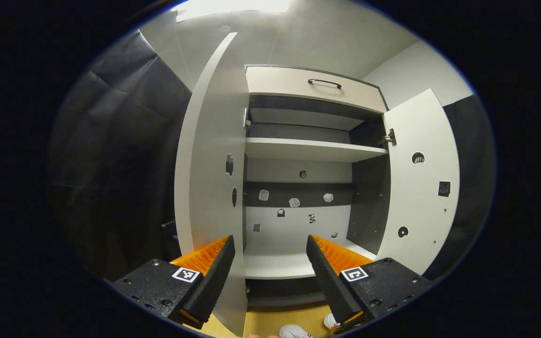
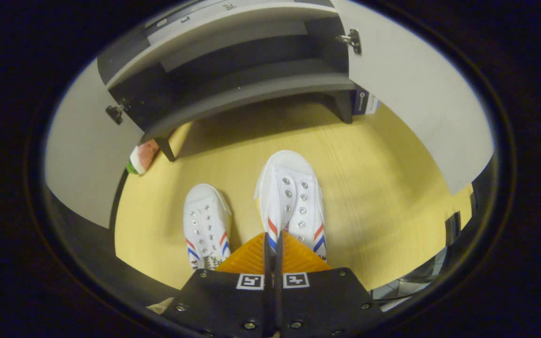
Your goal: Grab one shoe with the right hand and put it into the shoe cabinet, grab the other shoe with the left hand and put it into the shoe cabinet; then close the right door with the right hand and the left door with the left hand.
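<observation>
shoes: my right gripper [image 2: 273,239] clenched on right shoe [image 2: 291,197] | white, striped, toes toward shoe cabinet [image 2: 251,89] | left shoe [image 2: 206,223] alongside on floor [image 2: 378,188] | my left gripper [image 1: 270,263] released

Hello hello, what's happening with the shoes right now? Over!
Left tool open, facing open white shoe cabinet. Right tool shut on larger-looking white canvas shoe. Other white shoe on yellow floor. Path clear.

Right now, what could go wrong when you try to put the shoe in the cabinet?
The right gripper seems to pinch only the rim of the bigger-looking shoe, so it might slip and drop onto the other shoe close beside it. The shoe could also bump the cabinet's low bottom edge or the open right door.
</observation>
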The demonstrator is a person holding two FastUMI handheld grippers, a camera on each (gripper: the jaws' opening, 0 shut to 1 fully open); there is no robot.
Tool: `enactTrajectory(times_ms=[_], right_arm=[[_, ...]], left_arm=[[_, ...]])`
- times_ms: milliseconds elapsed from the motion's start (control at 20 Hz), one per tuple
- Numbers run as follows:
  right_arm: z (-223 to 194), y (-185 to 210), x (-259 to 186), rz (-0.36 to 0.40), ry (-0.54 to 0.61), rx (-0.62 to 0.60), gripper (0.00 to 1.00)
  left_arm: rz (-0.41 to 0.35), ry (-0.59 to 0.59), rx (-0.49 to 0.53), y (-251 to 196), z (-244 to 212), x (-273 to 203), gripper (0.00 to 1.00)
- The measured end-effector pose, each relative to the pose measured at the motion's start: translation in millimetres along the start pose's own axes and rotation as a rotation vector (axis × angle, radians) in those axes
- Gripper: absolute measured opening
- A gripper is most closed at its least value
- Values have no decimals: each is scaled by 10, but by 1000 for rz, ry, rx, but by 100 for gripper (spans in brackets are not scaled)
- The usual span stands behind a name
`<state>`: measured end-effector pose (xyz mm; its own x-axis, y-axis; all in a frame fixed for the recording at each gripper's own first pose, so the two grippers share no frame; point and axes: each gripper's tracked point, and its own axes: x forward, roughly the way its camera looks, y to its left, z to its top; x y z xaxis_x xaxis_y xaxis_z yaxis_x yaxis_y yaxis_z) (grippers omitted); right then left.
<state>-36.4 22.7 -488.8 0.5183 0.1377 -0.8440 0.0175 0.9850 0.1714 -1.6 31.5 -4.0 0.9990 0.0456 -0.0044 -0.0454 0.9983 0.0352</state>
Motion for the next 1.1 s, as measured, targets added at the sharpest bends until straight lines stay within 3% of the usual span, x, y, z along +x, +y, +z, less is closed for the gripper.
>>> enactTrajectory(times_ms=[350,550,800,1100], right_arm=[[1161,658,-856,168,-262,43,1],[1640,672,-1304,233,-435,24,1],[1845,583,-1545,209,-585,-46,0],[1875,524,-1530,115,-653,-119,0]], left_arm=[[-7,-5,-1,5,1,-8,94],[-14,-9,-6,1,12,-12,93],[-21,-13,-10,-2,22,-23,93],[-17,-8,3,-3,9,-11,93]])
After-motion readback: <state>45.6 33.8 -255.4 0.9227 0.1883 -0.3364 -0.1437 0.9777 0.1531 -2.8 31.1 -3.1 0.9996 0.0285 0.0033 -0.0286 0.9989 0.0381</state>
